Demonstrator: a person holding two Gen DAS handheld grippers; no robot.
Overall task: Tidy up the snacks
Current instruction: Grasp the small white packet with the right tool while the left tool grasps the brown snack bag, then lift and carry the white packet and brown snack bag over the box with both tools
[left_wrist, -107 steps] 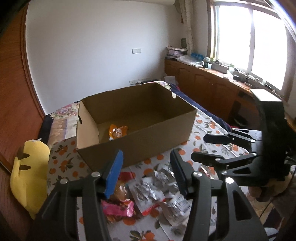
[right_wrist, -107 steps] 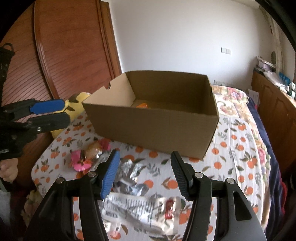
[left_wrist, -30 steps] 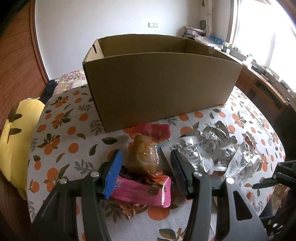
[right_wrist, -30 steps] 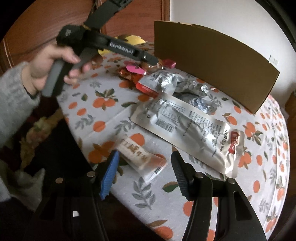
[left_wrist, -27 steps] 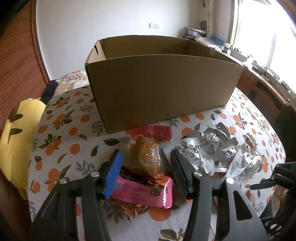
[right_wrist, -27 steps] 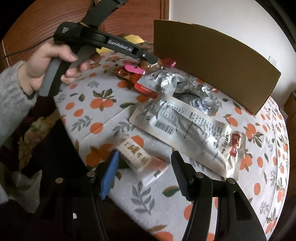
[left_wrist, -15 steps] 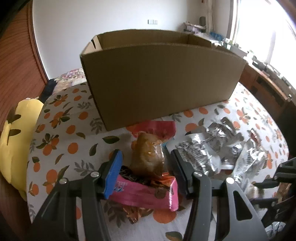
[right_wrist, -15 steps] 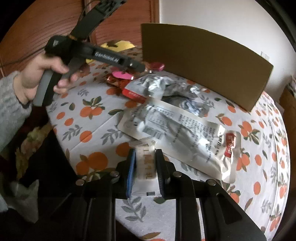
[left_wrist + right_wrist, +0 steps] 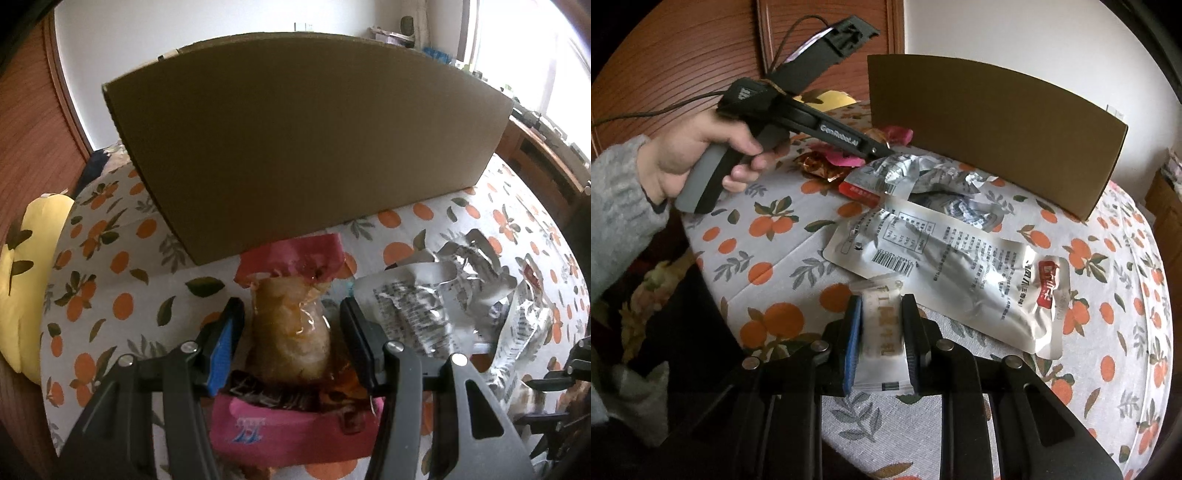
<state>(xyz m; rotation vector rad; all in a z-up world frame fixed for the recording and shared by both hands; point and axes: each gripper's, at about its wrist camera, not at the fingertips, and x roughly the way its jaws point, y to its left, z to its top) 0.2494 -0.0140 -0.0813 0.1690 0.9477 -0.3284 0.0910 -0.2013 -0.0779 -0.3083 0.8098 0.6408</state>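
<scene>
Left gripper [image 9: 291, 325]: jaws stand apart, straddling a clear-wrapped brown snack [image 9: 290, 332]; a gap shows on each side, pads not pressing.
Right gripper [image 9: 881, 332]: clamped on a small white snack bar [image 9: 882, 343] at the near table edge; jaws have just been closing with the bar between them.
Cardboard box [image 9: 295, 129]: stands on the far part of the table; its near wall blocks the way straight ahead of the left gripper; interior hidden from both views.
Snack pile: pink packet [image 9: 280, 432] under the brown snack, red wrapper [image 9: 295, 254] touching the box foot, crumpled silver packets [image 9: 443, 295] just beside to the right.
Flat silver pouch [image 9: 953, 266]: lies beyond the right gripper, barcode and red label facing up; its print is too small to read.
Open room: bare orange-print tablecloth [image 9: 775, 229] lies between the left hand [image 9: 705, 155] and the pouch.
Writing: "GenRobot.AI" on the left gripper's arm; characters on the bar, not legible.
</scene>
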